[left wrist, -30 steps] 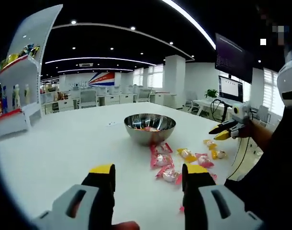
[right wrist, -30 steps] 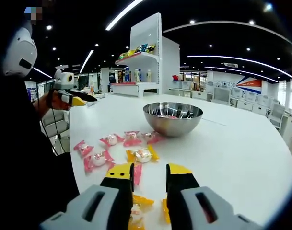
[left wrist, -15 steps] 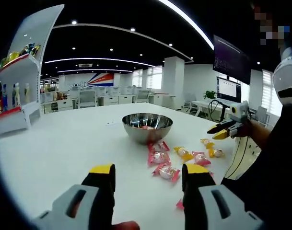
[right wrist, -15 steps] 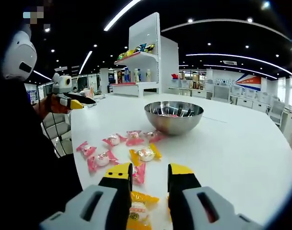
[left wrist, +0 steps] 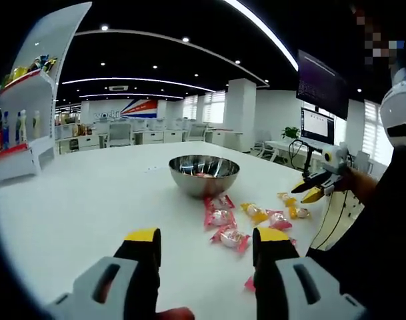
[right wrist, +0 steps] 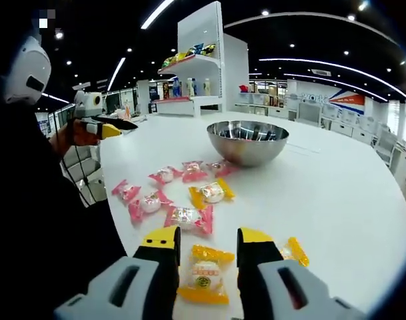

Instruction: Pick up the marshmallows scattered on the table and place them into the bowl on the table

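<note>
While both tongs stand wide and hold nothing, the right tongs (right wrist: 206, 241) straddle a yellow sweet (right wrist: 205, 279) lying on the table (right wrist: 336, 193) between the jaws. Left tongs (left wrist: 206, 241) have a pink sweet (left wrist: 232, 238) just ahead. Bowl (right wrist: 247, 142) sits beyond the scattered sweets. Right gripper view alone shows an orange sweet (right wrist: 291, 249) beside its right jaw.

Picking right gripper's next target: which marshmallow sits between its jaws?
The yellow-wrapped marshmallow, lying between the open right gripper's jaws. The other yellow and the pink ones lie farther, toward the bowl.
</note>
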### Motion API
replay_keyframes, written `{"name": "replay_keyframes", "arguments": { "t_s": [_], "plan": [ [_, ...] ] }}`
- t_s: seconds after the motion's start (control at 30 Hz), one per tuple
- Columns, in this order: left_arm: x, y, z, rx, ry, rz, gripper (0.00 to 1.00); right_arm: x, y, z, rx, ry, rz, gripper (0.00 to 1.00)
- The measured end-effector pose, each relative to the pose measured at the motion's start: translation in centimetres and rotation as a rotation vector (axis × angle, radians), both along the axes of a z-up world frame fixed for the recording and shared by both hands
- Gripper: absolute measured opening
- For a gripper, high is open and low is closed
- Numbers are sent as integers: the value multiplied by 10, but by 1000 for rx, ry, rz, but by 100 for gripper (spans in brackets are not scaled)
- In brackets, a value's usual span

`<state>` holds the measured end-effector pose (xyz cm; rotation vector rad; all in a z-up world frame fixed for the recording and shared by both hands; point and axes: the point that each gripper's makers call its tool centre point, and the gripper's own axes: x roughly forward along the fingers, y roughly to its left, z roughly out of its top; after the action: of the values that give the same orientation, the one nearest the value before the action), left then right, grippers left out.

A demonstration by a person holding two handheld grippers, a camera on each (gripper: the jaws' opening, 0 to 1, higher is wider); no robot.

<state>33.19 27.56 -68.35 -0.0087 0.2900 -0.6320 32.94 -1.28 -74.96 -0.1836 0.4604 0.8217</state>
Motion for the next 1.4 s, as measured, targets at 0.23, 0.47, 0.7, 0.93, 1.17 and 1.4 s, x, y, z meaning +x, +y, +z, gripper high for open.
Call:
{"name": "replay_keyframes", "arguments": {
  "t_s": [0.23,0.47,0.7,0.93,1.17,1.4],
  "plan": [
    [0,-1,-1,-2,3,-6,56,-4,-5,-16,-74,29,-26,34],
    [0,0,-1,-1,5,-5,55,-8,-7,-27,-110,56,-48,35],
    [2,-4,-2,-2,11,-17,55,-11,-7,-34,-145,56,-58,36],
    [3,-6,-2,-3,14,-23,54,-11,-12,-44,-184,57,-67,34],
    [4,-6,-1,-6,19,-24,54,-11,-12,-48,-216,47,-68,31],
    [5,-9,-3,-13,27,-26,54,-11,-9,-46,-224,35,-66,27]
  ]
}}
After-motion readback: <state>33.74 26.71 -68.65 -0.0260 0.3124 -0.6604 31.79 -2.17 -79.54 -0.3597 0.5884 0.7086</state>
